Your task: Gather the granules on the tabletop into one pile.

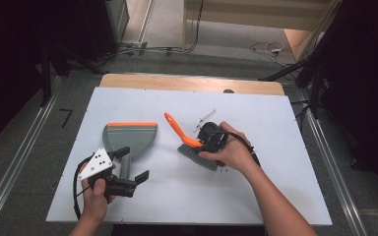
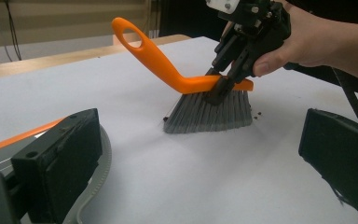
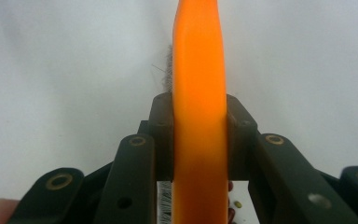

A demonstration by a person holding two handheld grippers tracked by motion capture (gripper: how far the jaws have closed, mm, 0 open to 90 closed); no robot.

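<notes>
- The white table [image 1: 142, 206] sits on a wooden top whose far strip shows beyond it; bare white surface runs along the left edge, the near edge and the whole far right part.
- The left gripper [image 1: 134, 163] lies low near the table's near-left corner, held in the person's left hand [image 1: 96, 199]. Its jaws stand wide apart on either side of the dustpan's grey handle, with clear gaps in the left gripper view, so nothing is pinched.
- The grey dustpan [image 1: 129, 137] lies flat left of centre, its orange lip turned to the far edge and its handle pointing back at the person. Its tray looks bare.
- An open lane of white table lies between the dustpan and the brush.
- The hand brush [image 1: 197, 153] stands at centre, grey bristles on the table, orange looped handle slanting up and left.
- The right gripper [image 1: 211, 142], in the right hand [image 1: 234, 152], is clamped narrow on the brush's orange back [image 3: 199, 116].
- A few dark crumbs [image 2: 257, 113] lie just beside the bristles.
</notes>
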